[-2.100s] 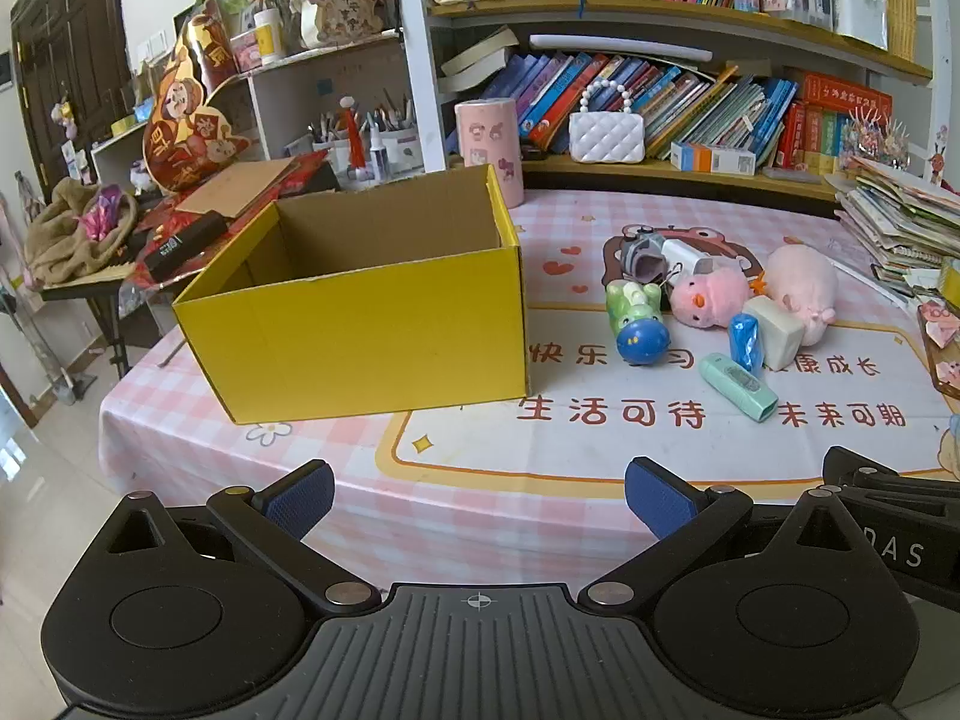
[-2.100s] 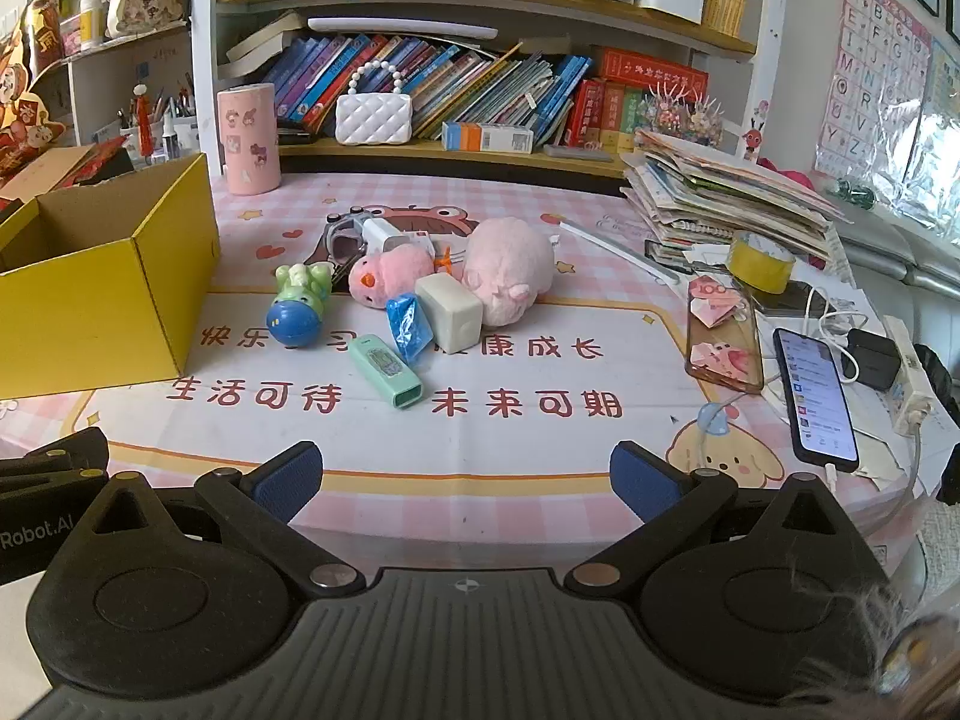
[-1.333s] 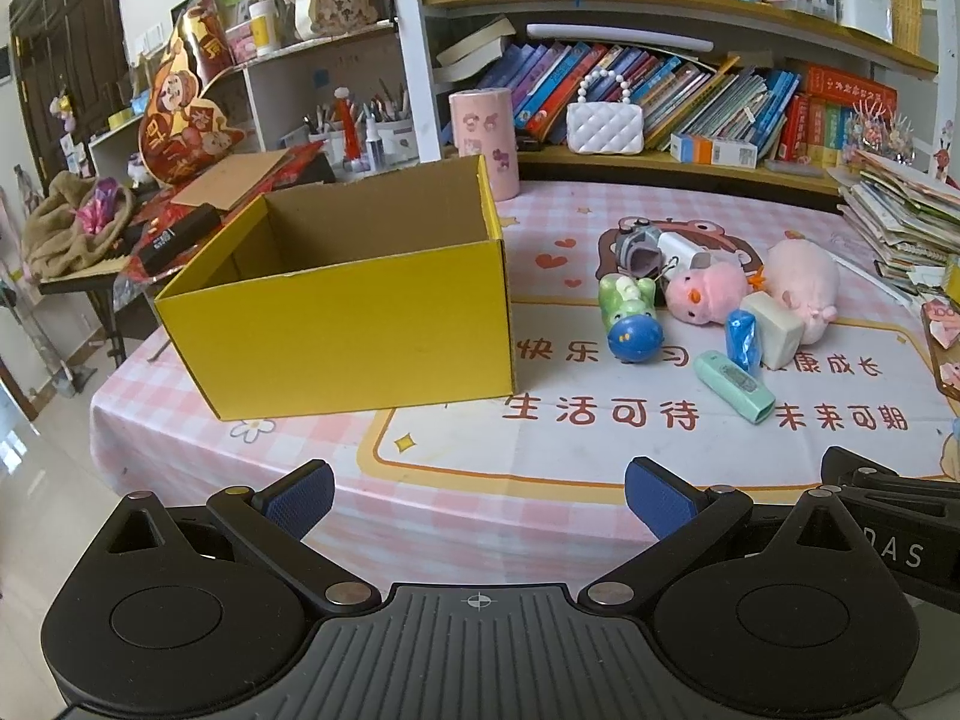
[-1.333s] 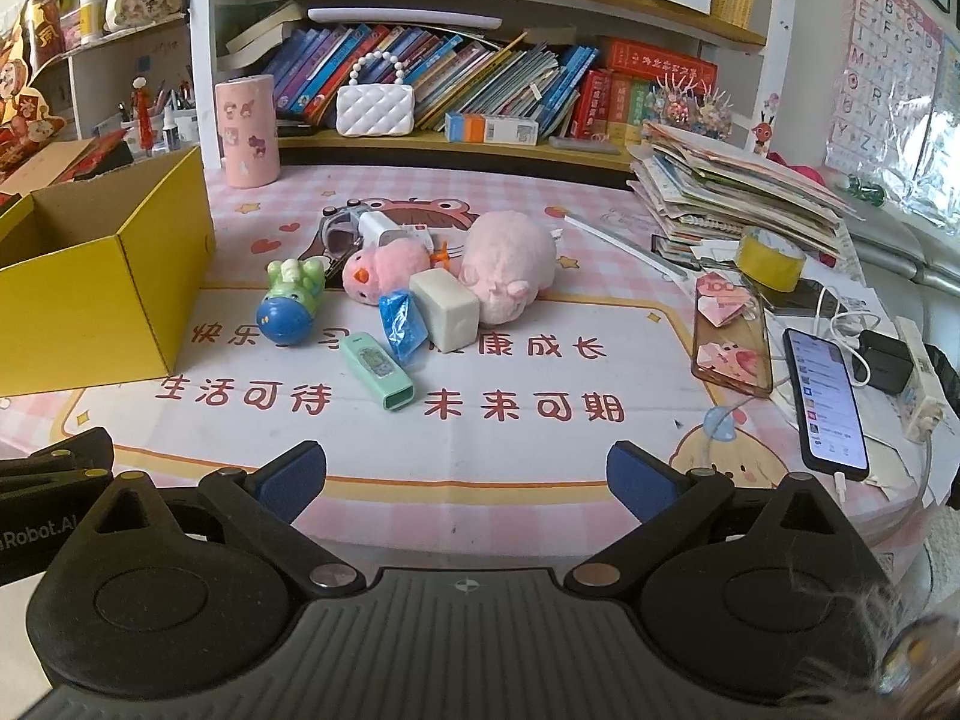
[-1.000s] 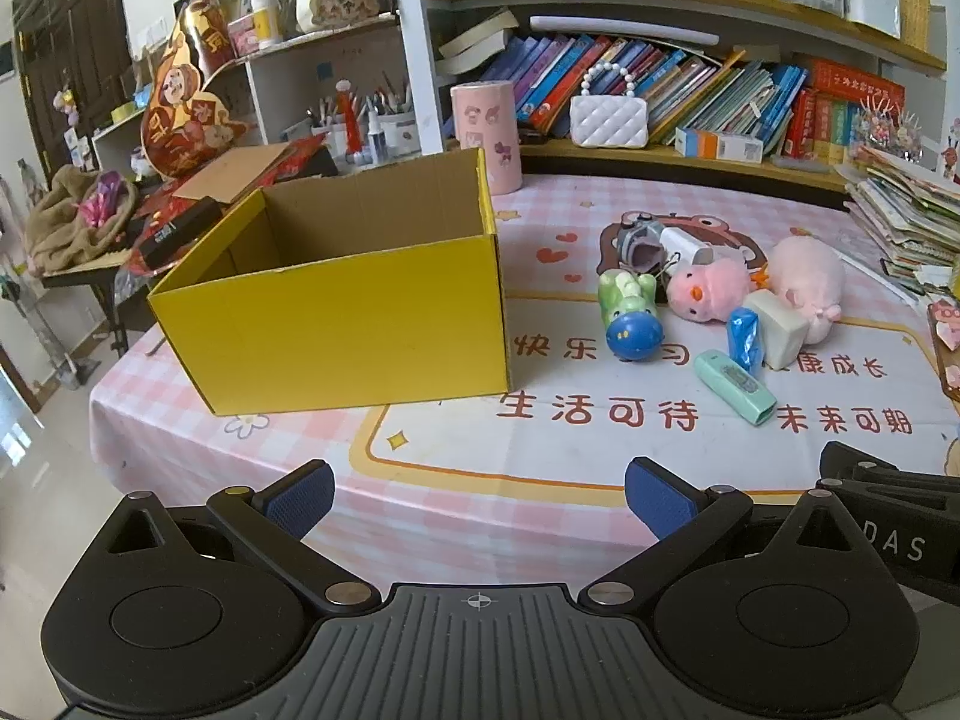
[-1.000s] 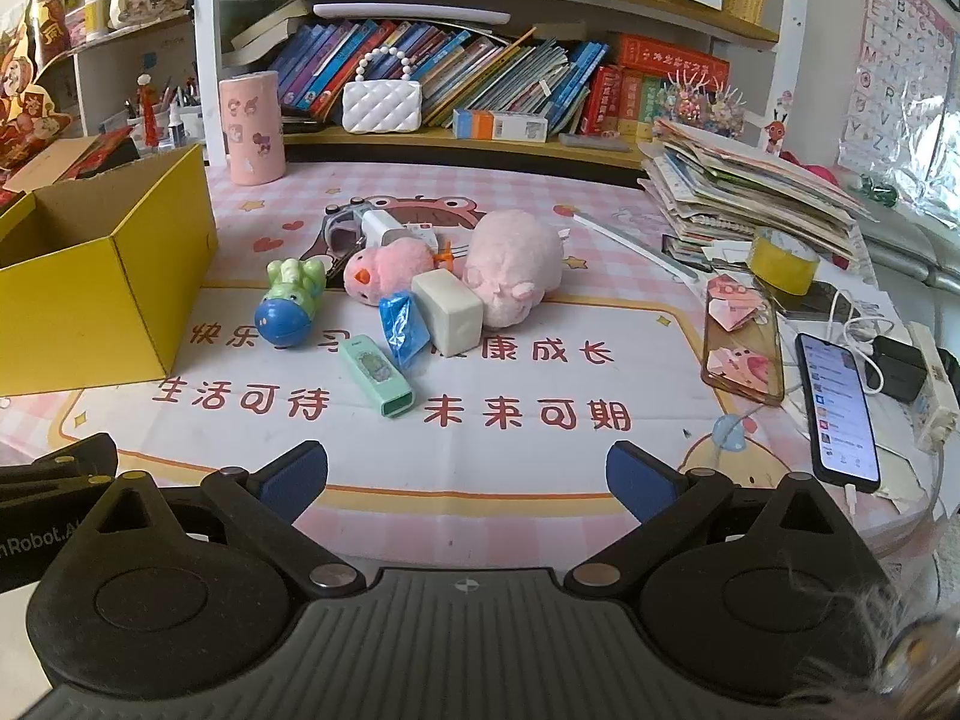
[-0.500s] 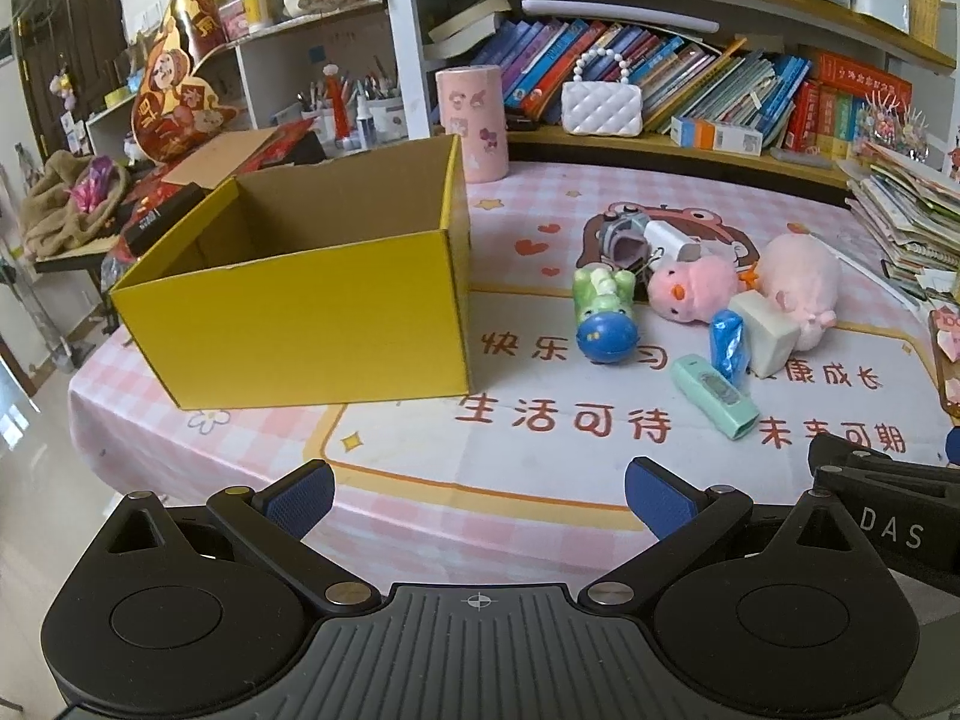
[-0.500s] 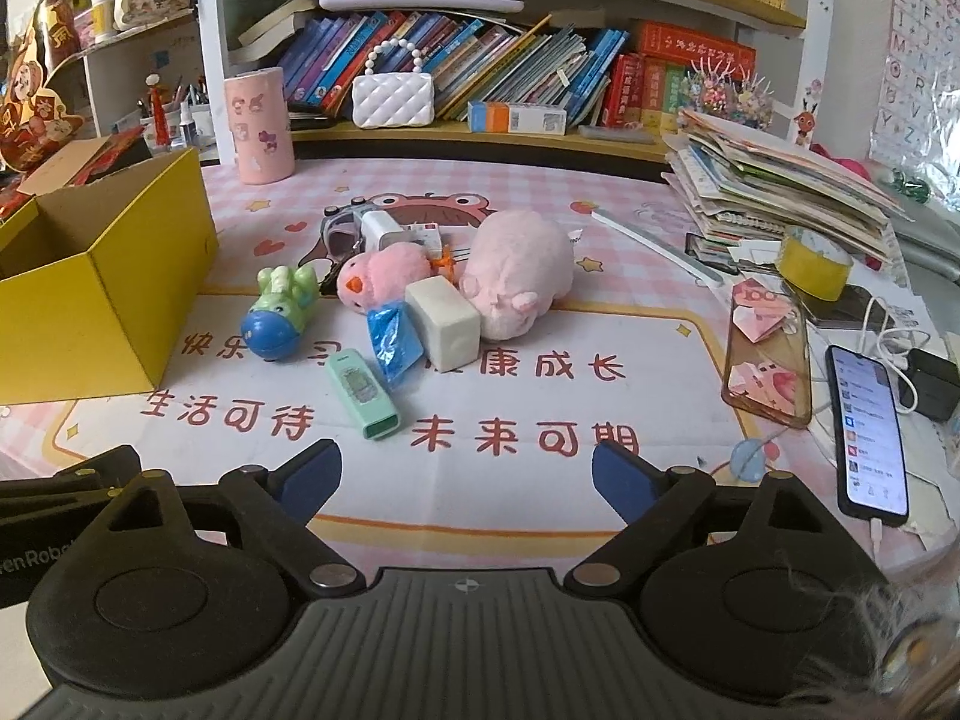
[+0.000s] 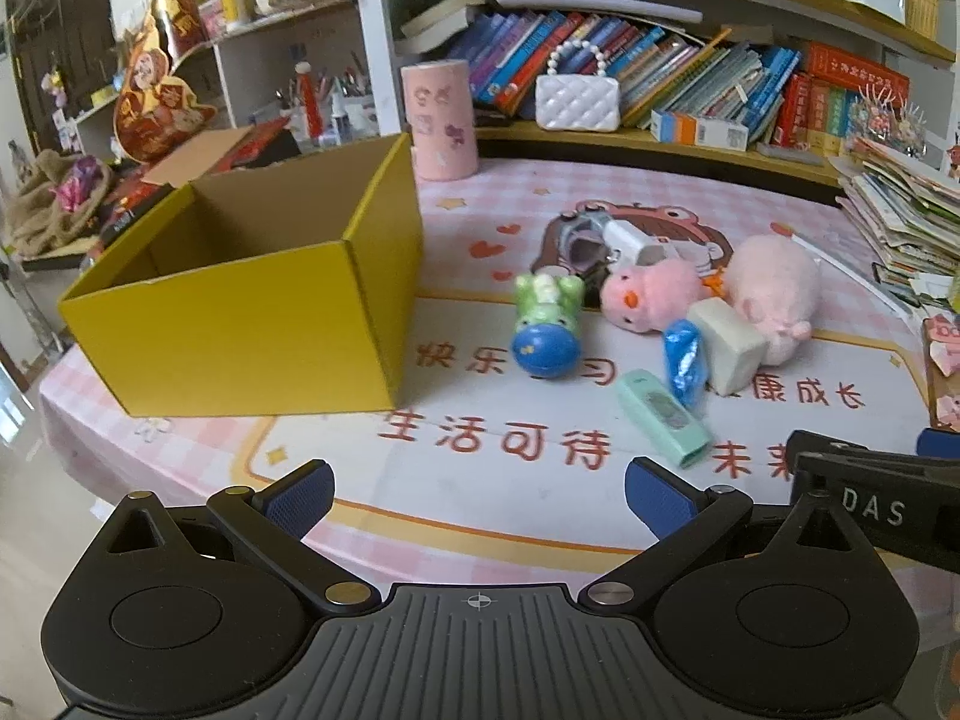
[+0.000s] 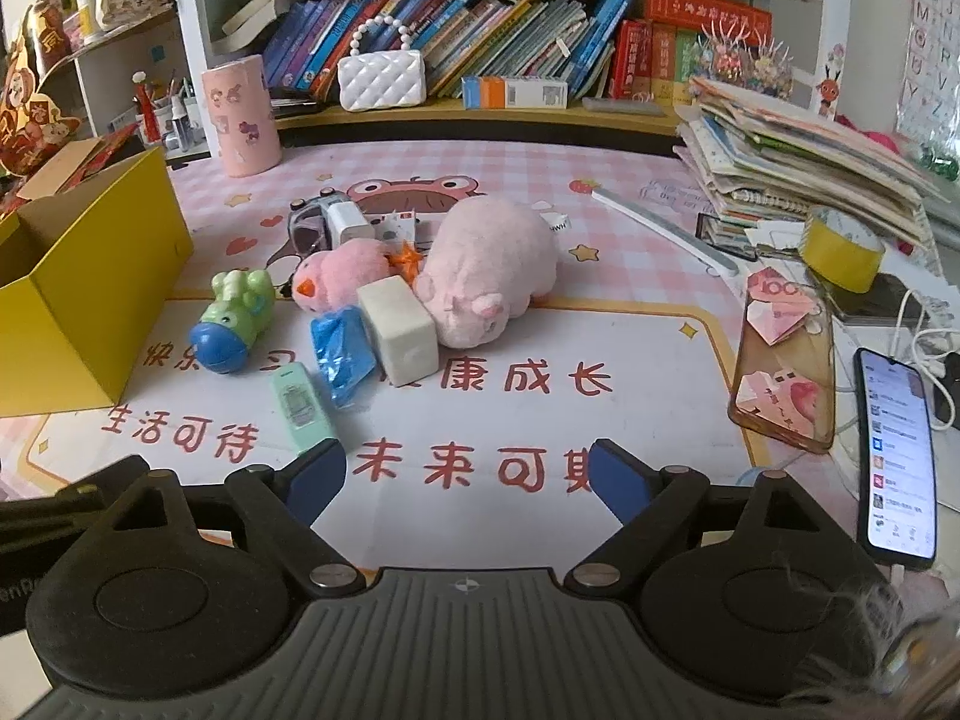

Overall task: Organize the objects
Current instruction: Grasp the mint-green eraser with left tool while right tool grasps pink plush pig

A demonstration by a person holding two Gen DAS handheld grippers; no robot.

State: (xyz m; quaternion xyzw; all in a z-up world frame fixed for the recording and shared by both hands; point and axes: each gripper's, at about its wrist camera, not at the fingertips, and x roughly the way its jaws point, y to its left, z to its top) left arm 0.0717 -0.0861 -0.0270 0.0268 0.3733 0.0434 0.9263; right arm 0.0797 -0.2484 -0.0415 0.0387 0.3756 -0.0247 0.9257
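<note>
Closing in on the toy pile, both grippers sit nearer than 1 second ago: right gripper [image 10: 465, 477] narrowing on nothing, left gripper [image 9: 477, 489] apart; mint case [image 10: 300, 405] probably first for the yellow box [image 9: 240, 324].

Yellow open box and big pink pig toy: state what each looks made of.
Yellow open box: looks like cardboard, with a matte yellow outside, a raw brown inside and folded flaps. Big pink pig toy: looks like plush fabric, with a fuzzy nap and soft rounded form.
</note>
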